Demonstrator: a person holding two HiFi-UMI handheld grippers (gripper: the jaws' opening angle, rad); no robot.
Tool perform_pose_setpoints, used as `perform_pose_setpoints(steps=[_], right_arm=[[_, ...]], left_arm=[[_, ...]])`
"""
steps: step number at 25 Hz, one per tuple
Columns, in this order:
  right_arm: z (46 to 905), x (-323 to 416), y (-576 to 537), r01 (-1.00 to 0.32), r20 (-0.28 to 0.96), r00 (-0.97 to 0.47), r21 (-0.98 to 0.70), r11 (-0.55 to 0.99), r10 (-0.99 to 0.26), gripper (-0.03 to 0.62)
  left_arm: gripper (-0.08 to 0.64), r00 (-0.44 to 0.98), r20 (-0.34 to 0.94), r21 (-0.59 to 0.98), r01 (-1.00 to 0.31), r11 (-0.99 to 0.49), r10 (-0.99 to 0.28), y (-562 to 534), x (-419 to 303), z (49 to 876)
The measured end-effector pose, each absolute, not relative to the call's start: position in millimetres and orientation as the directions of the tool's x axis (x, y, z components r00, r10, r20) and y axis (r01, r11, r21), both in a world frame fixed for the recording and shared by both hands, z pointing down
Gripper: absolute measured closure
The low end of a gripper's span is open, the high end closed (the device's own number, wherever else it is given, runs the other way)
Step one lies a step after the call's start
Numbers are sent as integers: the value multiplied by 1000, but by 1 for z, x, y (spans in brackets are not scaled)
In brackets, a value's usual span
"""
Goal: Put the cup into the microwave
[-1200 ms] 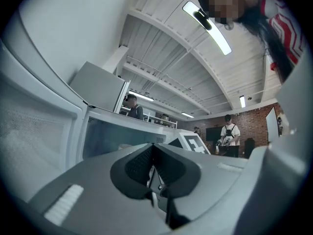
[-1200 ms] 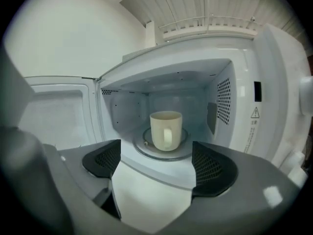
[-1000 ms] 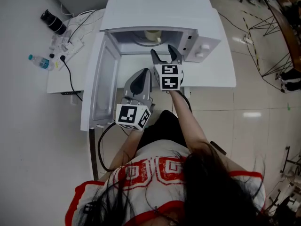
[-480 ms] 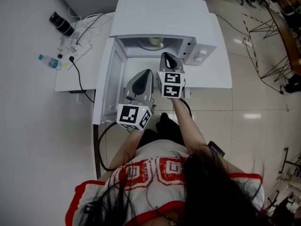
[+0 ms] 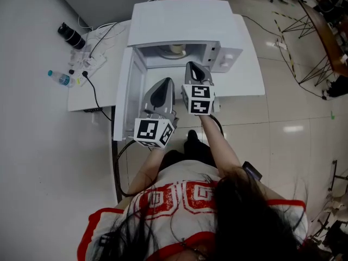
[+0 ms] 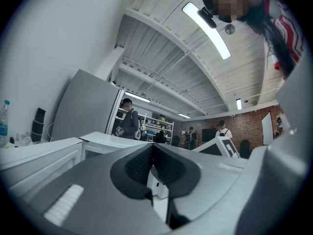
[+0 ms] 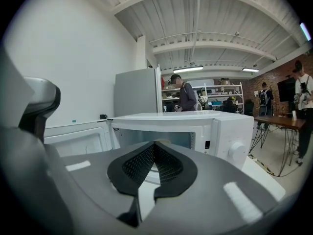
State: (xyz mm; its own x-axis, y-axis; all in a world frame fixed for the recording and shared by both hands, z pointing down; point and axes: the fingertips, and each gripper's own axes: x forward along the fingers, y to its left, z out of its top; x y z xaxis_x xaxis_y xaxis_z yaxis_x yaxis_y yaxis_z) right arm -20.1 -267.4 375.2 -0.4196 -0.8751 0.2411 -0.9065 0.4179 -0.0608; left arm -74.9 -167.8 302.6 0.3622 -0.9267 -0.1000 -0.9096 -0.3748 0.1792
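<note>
Peeking from inside the one microwave (image 5: pixel 185 23), the single cup (image 5: pixel 175 49) is mostly hidden by its roof; door open leftward. Two tools hover nearer: left tool (image 5: pixel 163 84) and right tool (image 5: pixel 194 66), both with jaws together, empty.

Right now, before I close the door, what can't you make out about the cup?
- Cup: in the head view, the roof of the microwave hides all but its top, so I cannot tell whether it stands upright.
- Right gripper view: the shut right gripper blocks the cavity's middle.
- Dial setting: too small in both views.
</note>
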Motion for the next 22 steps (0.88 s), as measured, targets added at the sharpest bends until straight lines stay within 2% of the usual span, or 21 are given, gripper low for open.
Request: perform_pose_setpoints(steps=[8, 22], right_arm=[[358, -14, -208, -915, 193, -403, -74, 396, -895, 591], [352, -10, -118, -906, 178, -422, -92, 412, -889, 591]], left_arm=[[571, 389, -104, 186, -897, -402, -915, -122, -79, 303], [571, 414, -102, 195, -883, -427, -904, -63, -73, 307]])
